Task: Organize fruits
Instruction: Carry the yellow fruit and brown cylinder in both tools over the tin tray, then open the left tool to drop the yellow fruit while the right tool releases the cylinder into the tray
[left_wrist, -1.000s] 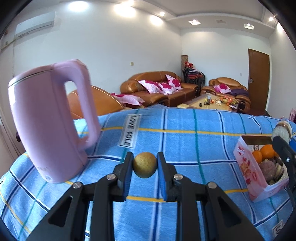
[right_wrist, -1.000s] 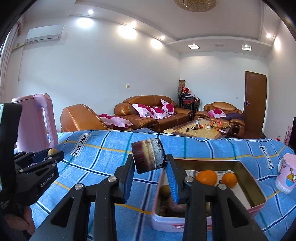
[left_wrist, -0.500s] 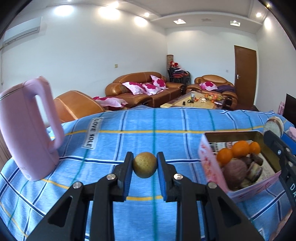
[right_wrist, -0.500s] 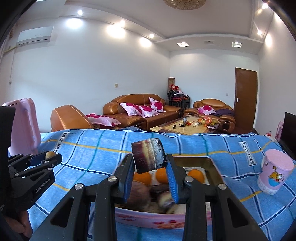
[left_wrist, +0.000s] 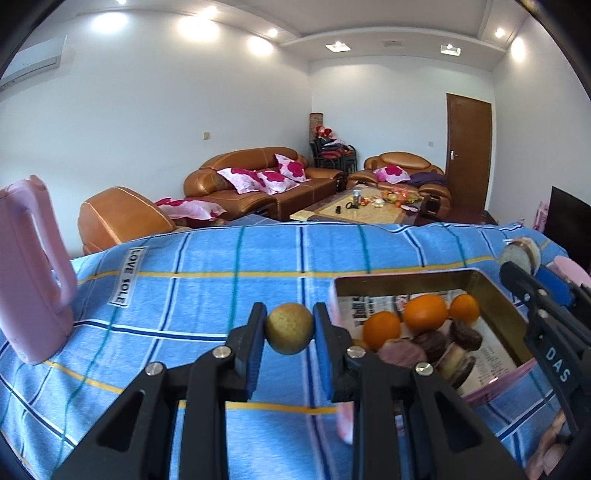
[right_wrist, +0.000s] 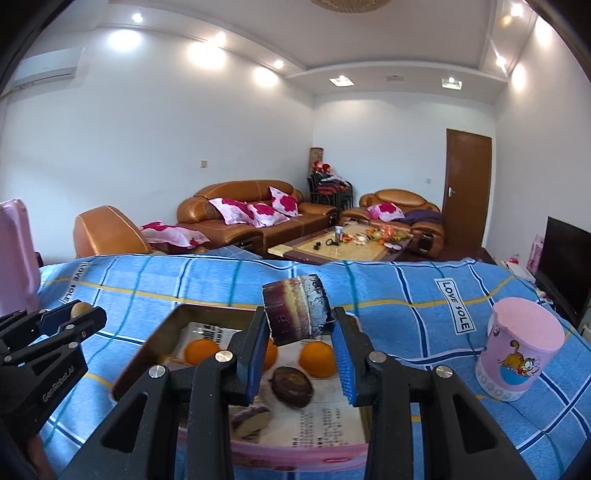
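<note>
Far left, a pink kettle (left_wrist: 31, 273) stands upright on the blue plaid cloth (left_wrist: 207, 295), well clear of the action. Next, the left gripper (left_wrist: 289, 332) has its jaws pinched nearly together on a small round brownish-yellow fruit (left_wrist: 289, 328), gripped across its middle so it can't roll out, and carried above the cloth just beside the near-left corner of the pink tin box (left_wrist: 495, 291). That box is where the fruit is being gathered: three oranges (left_wrist: 424, 312) sit at the back, darker purple-brown pieces in front, on printed paper lining. Now the right gripper (right_wrist: 300, 334), jaws clamped on a cut chunk of purple sugarcane (right_wrist: 297, 310), tilted slightly, held right over the open box, which looks like a drop lined up. The left load probably follows, since it hangs outside the rim. Far right, a pink cartoon cup (right_wrist: 519, 354) stands upright on the cloth, apart from the box.
</note>
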